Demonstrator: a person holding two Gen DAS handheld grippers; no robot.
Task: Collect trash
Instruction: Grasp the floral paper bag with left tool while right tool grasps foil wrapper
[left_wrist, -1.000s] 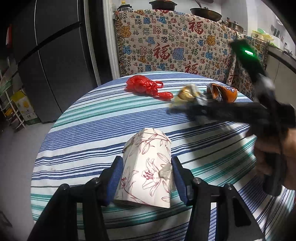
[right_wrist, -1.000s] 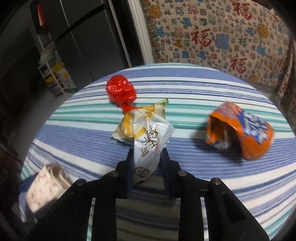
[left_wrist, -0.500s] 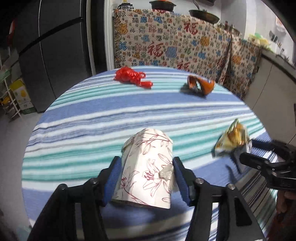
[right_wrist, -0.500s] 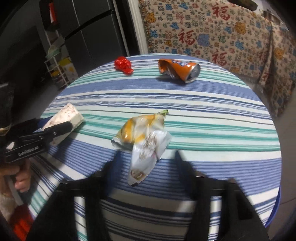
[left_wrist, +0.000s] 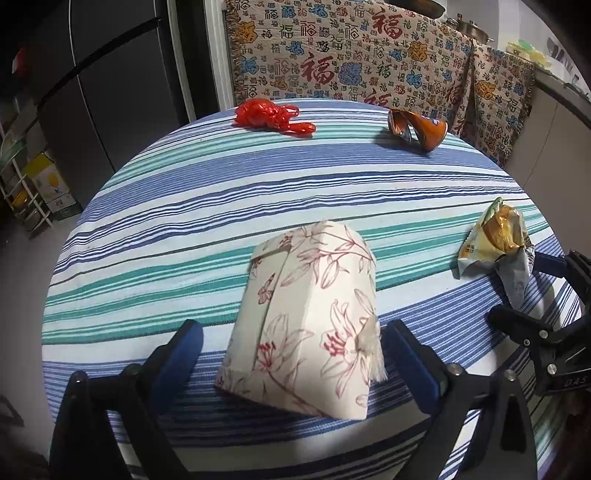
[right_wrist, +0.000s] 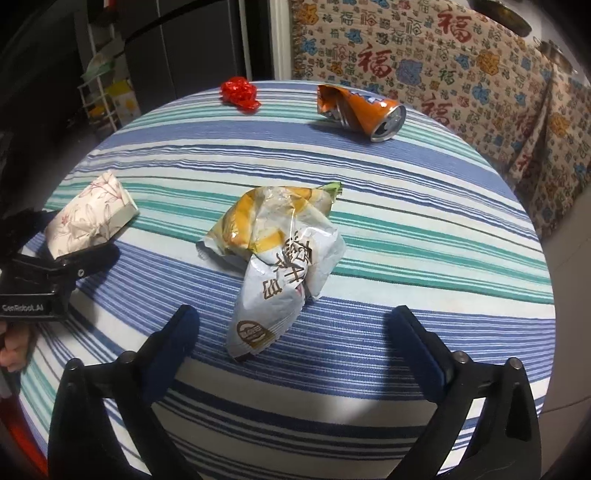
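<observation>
Round counter (left_wrist: 207, 206) under a striped cloth of blue, teal and white fills both views; behind it hangs a patterned fabric with red characters, and a dark refrigerator stands at upper left of each frame.

Progress, as I judge it: no bin or bag shows in either view, and nothing is off the counter. Two pieces sit gathered toward the near edge; two remain at the far edge.

My left claw (left_wrist: 291, 354) stands wide open. Its jaws have just been opening, and the floral paper box (left_wrist: 306, 317) lies between them, blue pads clear of both its sides. The box is a flattened carton, matte, printed with red-pink blossoms, with a torn tuft of tissue at its right corner.

My right claw (right_wrist: 295, 332) is likewise spread wide, its jaws having just been opening. The snack wrapper (right_wrist: 273, 254) lies between the pads, touched by neither. It is crinkled glossy film, silver-white and yellow, puffed and creased, with a round brown mark at its near end.

Outstanding at the far edge:
- Crushed orange can (right_wrist: 360, 110), upper centre of the right view, dented metal lying on its side, open end to the right.
- Red plastic bag (right_wrist: 240, 94), upper left of the can, balled and shiny.
</observation>
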